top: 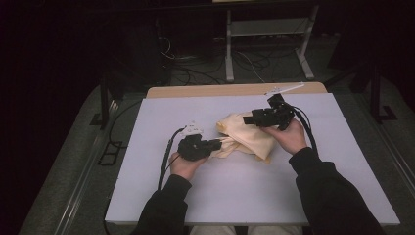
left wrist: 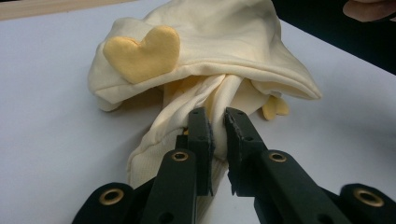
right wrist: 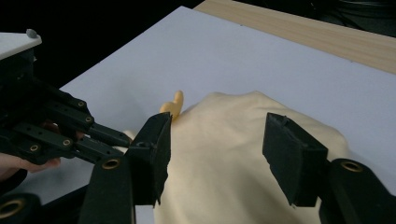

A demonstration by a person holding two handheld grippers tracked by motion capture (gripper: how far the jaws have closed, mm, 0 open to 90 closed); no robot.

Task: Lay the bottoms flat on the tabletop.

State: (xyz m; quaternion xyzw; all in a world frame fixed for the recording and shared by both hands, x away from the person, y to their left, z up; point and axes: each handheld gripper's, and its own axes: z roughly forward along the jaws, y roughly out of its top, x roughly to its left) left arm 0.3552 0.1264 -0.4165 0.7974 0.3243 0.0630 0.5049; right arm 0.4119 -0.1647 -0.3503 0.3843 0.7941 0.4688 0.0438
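A pale cream, soft cloth garment with yellow heart-shaped padded patches lies crumpled near the middle of the white, flat-topped counter, a little toward its far side. In the high view the left claw lies low over the counter at the garment's near-left edge, held in the person's left hand. The left gripper view shows its two black jaws nearly together, pinching a bunched, twisted strand of the cream cloth that runs out from under the main heap; the pads press on the fabric from both sides. One yellow heart patch sits on top of the heap to the upper left of the jaws in that view, and a smaller yellow piece peeks out beneath the folded hem on the right.

The right claw hangs above the far-right part of the garment, held in the person's right hand, its body tilted so the jaws point left across the cloth. In the right gripper view its jaws stand well apart above the smooth cream surface without touching it, with nothing clamped between them. That view also shows the left claw's black linkage at the left edge. Dark sleeves cover both forearms.
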